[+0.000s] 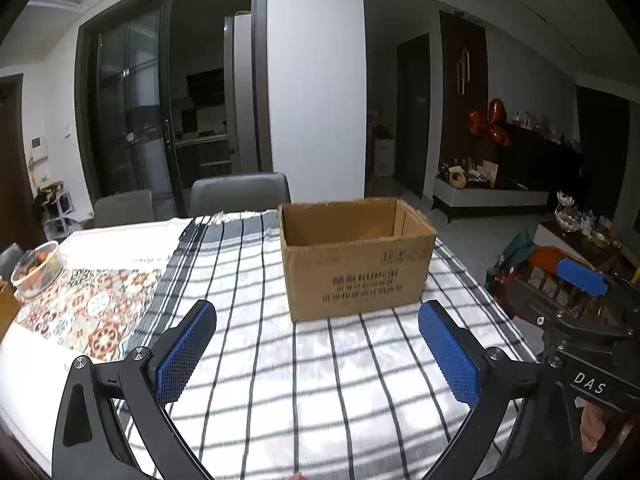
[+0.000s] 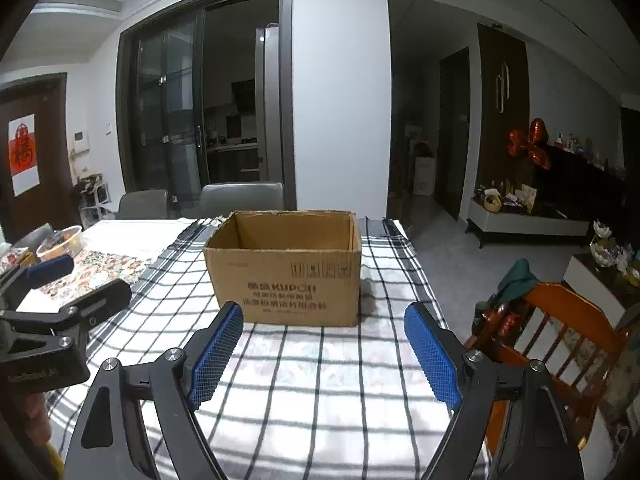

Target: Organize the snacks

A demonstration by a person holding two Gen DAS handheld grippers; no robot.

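An open brown cardboard box (image 1: 356, 258) stands on the checked tablecloth (image 1: 280, 380); it also shows in the right wrist view (image 2: 286, 272). Its inside looks empty from here. My left gripper (image 1: 318, 320) is open and empty, held above the cloth in front of the box. My right gripper (image 2: 324, 320) is open and empty, also just in front of the box. Each gripper shows in the other's view: the right one at the right edge (image 1: 580, 280), the left one at the left edge (image 2: 76, 280). No snack packets are in sight on the cloth.
A clear tub of food (image 1: 38, 268) sits at the table's far left on a patterned mat (image 1: 92, 308). Two grey chairs (image 1: 238, 192) stand behind the table. An orange wooden chair (image 2: 560, 332) stands off the right edge.
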